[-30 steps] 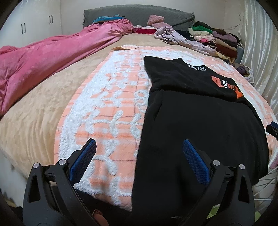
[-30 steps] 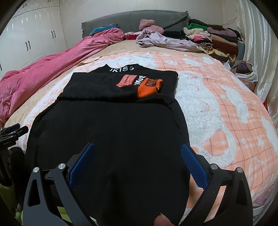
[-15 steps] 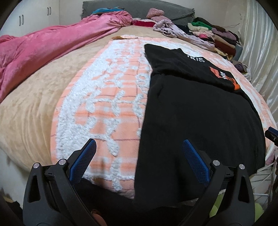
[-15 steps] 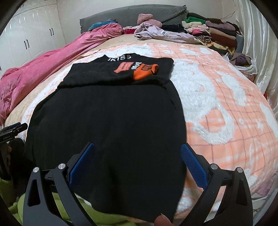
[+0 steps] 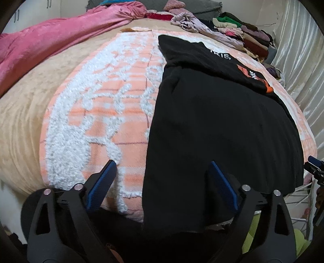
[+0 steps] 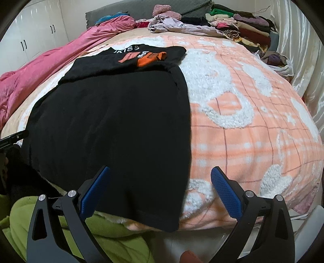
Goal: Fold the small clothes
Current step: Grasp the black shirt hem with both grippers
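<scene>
While the black shirt (image 6: pixel 113 121) lies flat on the orange-and-white blanket (image 6: pixel 243 121), both grippers sit at its near hem, which hangs over the bed edge. The shirt's top part is folded down over the body, so the white lettering and orange print (image 6: pixel 150 57) face up at the far end.

Left gripper (image 5: pixel 162 184): jaws wide but have just been closing a bit. Left hem corner of the shirt lies between the 2 blue pads (image 5: pixel 102 185), not pinched; the left pad is over blanket, the right pad over black fabric. Cannot tell if either pad touches the cloth.

Right gripper (image 6: pixel 161 190): jaws wide apart, nothing clamped. Right hem corner of the shirt sits between the pads; the right pad is over blanket, the left pad over the shirt's lower edge.

Each gripper's tip shows at the edge of the other's view, on opposite sides of the hem.

Green fabric (image 6: pixel 101 238) sits below the bed edge under the hem. Pink quilt (image 6: pixel 50 66) runs along the left side of the bed. Loose clothes pile (image 6: pixel 239 26) and a grey headboard (image 6: pixel 141 8) at the far end. White wardrobe (image 6: pixel 36 32) far left, pale curtain (image 6: pixel 299 60) on the right.
</scene>
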A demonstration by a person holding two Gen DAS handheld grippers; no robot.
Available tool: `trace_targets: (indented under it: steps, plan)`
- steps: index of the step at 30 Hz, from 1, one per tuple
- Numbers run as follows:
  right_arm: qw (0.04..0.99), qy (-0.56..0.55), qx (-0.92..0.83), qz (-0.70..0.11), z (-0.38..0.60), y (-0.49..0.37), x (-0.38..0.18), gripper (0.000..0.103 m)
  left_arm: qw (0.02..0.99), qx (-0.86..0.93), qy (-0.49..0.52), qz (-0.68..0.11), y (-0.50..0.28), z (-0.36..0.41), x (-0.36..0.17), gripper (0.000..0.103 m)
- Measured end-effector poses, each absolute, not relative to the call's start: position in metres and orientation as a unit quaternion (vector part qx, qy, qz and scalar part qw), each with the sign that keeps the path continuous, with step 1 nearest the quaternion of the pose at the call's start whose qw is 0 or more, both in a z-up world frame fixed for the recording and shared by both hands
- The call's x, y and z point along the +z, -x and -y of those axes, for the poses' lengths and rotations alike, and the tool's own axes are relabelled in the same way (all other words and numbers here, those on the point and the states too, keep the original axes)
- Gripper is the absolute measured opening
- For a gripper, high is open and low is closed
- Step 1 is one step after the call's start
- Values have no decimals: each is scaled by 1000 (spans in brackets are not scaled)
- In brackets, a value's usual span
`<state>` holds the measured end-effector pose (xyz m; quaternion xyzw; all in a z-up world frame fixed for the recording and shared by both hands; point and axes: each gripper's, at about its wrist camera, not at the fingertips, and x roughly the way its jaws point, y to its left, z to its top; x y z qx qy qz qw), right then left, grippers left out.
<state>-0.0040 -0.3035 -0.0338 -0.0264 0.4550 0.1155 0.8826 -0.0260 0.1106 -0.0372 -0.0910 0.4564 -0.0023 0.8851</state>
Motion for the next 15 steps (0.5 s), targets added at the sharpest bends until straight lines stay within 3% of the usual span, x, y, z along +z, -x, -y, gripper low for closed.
trace_targets:
  steps: [5,8,9,10,15]
  plan:
    - [878,11,121,-462,306,1,-39,98,883,-1,100,-458,27,-114,-39,75]
    - [877,-1,124,-465,307,-1,-40,98,881,-3,100,-462,27,-114,-41,66]
    - [875,-3,130,-466,306,-1,-41,93,881,-2,99,-463,26,-114,-41,65]
    - [873,-2,134,-468,305,-1,-42,75,881,-3,99,-463,27,-114,-41,65]
    - [872,8,126,-472,307,1,-47,36,881,-4,100,-463,27,-115,-42,53]
